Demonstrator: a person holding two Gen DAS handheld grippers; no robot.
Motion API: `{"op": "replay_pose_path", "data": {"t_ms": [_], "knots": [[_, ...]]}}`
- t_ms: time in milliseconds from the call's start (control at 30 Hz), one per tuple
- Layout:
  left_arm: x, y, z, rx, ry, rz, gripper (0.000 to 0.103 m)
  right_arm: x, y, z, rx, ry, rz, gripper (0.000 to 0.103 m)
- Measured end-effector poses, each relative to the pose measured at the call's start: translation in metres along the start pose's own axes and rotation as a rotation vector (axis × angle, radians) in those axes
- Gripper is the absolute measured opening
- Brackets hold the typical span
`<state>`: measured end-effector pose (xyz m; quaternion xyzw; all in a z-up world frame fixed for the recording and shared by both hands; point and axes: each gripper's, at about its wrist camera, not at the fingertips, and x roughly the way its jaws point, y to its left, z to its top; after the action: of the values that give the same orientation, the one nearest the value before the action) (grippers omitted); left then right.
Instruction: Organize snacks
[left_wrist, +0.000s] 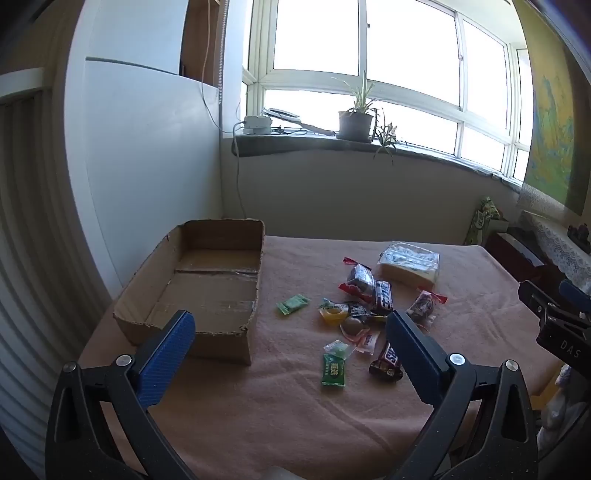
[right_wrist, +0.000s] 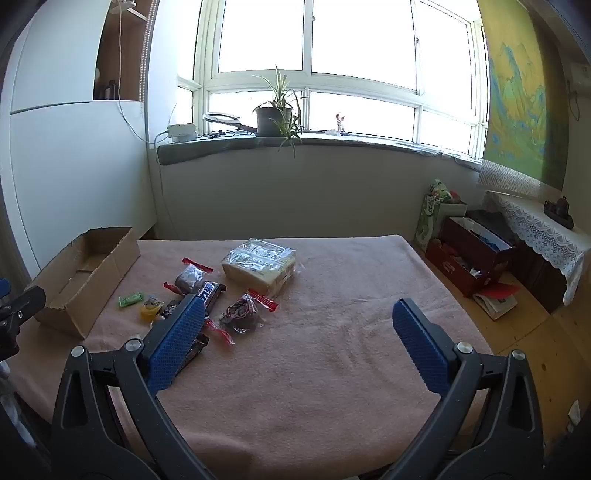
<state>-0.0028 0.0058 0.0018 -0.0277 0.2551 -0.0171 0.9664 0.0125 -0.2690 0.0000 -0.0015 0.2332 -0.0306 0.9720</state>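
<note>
Left hand-held gripper (left_wrist: 291, 336) spread wide, holding nothing, hovering over tabletop (left_wrist: 295, 424) w/ pink cloth; right hand-held gripper (right_wrist: 299, 328) also spread, empty. Box (left_wrist: 207, 284) — open cardboard, nothing visible inside — sits at tabletop's left. Snacks lie loose right of box: bread pack (left_wrist: 410, 264) farthest back, Snickers (left_wrist: 383, 293) near middle, green candy (left_wrist: 292, 303) closest to box, 2nd green candy (left_wrist: 333, 373) nearest camera; jelly cup (left_wrist: 333, 314) among small wrappers. Plant (right_wrist: 273, 114) on sill.
</note>
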Motion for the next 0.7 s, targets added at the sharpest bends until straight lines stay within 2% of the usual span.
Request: {"op": "replay_pose_path", "data": {"t_ms": [700], "knots": [[0.0023,-0.0083,-0.0021,0.002,0.015,0.005,0.102,0.0002,0.0001,-0.0001,-0.001,0.003,0.002,0.103]]}}
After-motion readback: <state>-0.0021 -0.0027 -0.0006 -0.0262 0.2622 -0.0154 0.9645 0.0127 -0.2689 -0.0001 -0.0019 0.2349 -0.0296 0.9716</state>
